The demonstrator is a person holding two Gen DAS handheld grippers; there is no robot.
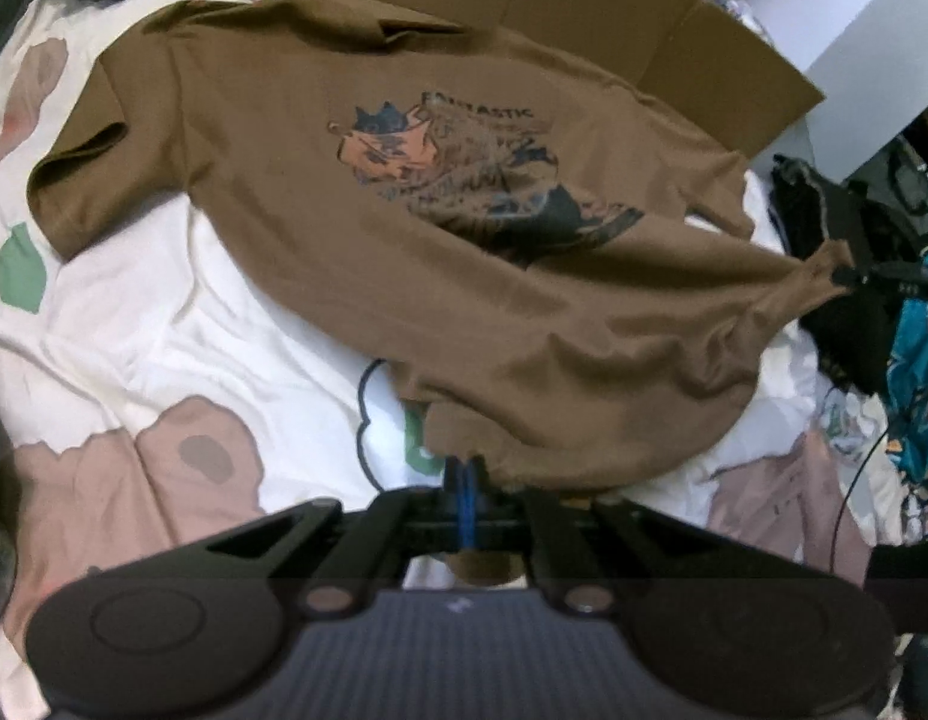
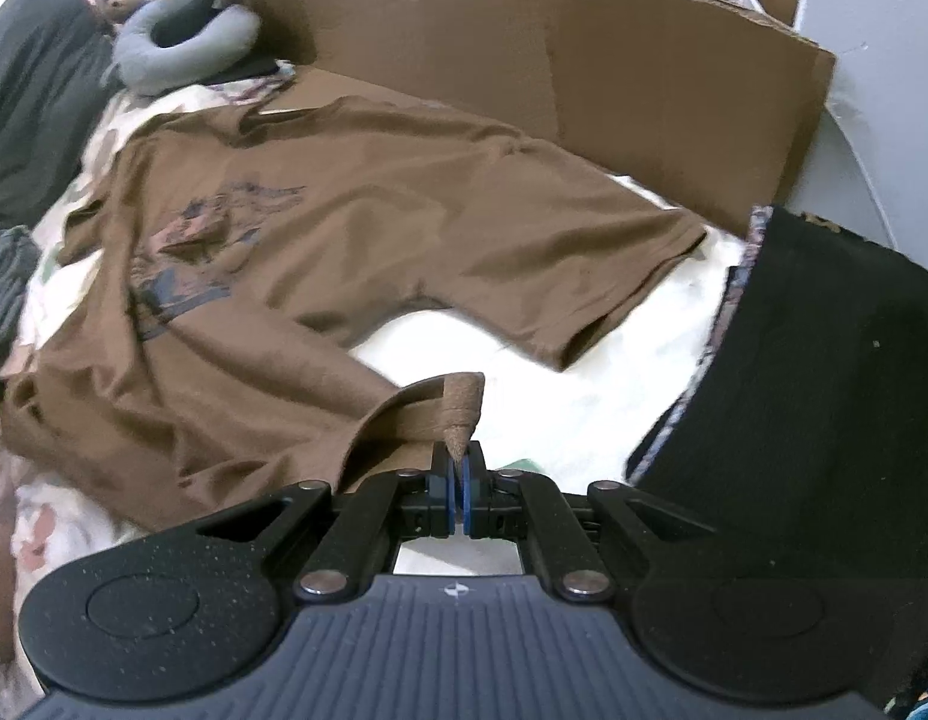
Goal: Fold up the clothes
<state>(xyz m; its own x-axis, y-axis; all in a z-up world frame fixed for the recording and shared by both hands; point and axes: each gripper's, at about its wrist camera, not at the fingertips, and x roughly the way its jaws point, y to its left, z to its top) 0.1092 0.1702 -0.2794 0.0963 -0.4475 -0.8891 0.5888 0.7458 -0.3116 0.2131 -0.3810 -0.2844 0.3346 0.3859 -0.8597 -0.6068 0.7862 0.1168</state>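
Note:
A brown T-shirt [image 1: 356, 222] with a dark and orange print lies spread on a white patterned bedsheet [image 1: 182, 312]. My left gripper [image 1: 464, 474] is shut on the shirt's near hem corner, and the cloth bunches up around its blue pads. At the far right of the left wrist view, the right gripper [image 1: 853, 276] pinches the other hem corner and pulls it taut. In the right wrist view, my right gripper [image 2: 459, 459] is shut on a folded point of the brown T-shirt [image 2: 296, 252]. One short sleeve [image 2: 595, 288] lies flat on the sheet.
Flattened cardboard [image 2: 523, 60] stands behind the shirt. A black cloth [image 2: 823, 372] lies at the right, with dark garments [image 1: 835, 228] piled beyond it. A grey neck pillow [image 2: 182, 42] and a dark pillow [image 2: 38, 102] sit at the bed's head. A black cable [image 1: 368, 420] crosses the sheet.

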